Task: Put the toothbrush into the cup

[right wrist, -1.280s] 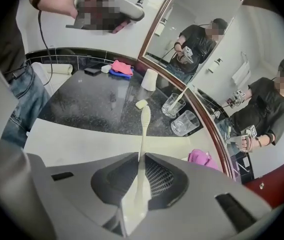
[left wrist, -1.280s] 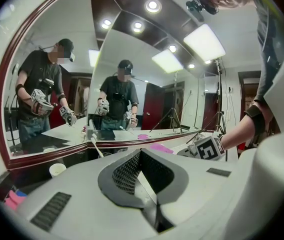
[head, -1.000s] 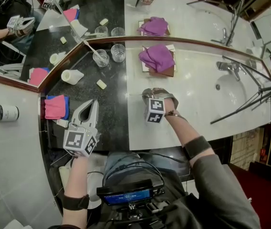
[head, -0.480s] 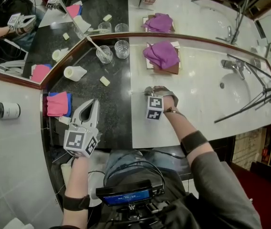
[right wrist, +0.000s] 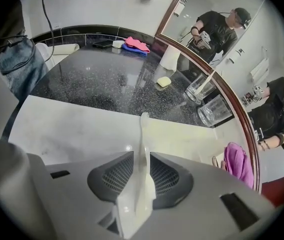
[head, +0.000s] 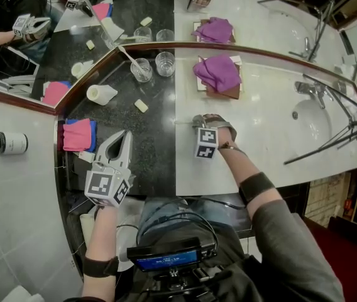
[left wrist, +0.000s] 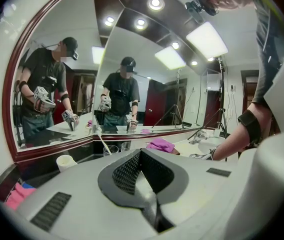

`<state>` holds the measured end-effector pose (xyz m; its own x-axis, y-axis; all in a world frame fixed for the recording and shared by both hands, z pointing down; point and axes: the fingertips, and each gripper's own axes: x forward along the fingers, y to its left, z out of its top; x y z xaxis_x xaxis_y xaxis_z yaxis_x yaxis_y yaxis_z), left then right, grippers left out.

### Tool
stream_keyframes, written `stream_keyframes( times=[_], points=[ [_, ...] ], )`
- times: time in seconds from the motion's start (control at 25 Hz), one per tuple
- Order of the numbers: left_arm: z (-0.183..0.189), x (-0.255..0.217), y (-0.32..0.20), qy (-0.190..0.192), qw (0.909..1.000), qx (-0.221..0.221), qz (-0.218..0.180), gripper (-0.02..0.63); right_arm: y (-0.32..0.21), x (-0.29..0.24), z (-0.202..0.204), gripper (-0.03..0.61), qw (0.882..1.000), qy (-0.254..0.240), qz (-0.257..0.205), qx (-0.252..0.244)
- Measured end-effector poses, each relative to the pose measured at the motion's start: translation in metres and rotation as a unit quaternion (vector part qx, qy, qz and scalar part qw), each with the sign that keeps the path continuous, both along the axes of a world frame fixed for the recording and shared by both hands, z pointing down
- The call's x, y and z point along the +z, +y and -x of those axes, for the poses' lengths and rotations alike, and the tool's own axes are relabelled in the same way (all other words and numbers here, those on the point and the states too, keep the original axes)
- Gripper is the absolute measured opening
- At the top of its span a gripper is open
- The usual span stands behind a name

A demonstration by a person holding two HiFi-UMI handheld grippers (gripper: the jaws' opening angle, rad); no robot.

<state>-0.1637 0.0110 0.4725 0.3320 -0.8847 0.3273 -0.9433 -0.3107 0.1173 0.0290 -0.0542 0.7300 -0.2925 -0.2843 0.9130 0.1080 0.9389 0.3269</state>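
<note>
- Right gripper (right wrist: 141, 159): jaws have just been opening; they straddle the toothbrush (right wrist: 143, 130) lying on the tabletop (right wrist: 67, 129), not gripping it.
- Left gripper (head: 126, 134): jaws closed, empty.
- Lifting it into the cup (head: 164, 63) remains.

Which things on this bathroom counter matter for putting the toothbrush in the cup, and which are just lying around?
Job: toothbrush on the white counter; right gripper, its jaws just opening, astride it; empty glass cup; second glass cup, already holding a brush.
Lying about: purple cloth; pink cloth; yellow soap bar; white cup; left gripper, shut.
</note>
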Motion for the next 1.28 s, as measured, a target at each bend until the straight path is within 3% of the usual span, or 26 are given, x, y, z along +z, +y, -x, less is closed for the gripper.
stream_keyframes(
  times=[0.44,0.68,0.88,1.08,1.28],
  points=[
    [-0.005,-0.002,-0.001,0.004,1.0000,0.000,-0.004,0.002,-0.003,-0.025,-0.002,0.106,0.999,-0.028,0.004,0.015],
    [-0.010,-0.010,0.000,0.004,0.9999,0.001,-0.011,0.002,-0.012,-0.082,-0.001,0.037,0.994,-0.095,-0.008,0.057],
    [-0.017,-0.018,0.002,0.002,0.9998,0.004,-0.018,0.002,-0.011,-0.129,-0.008,0.018,0.986,-0.144,-0.018,0.085],
    [-0.022,-0.023,0.003,0.003,0.9998,0.003,-0.021,0.002,-0.006,-0.165,-0.025,0.018,0.966,-0.212,-0.005,0.147],
    [-0.026,-0.029,0.004,-0.002,0.9999,0.003,-0.012,0.002,-0.005,-0.207,-0.055,0.018,0.929,-0.296,0.003,0.223]
  ],
)
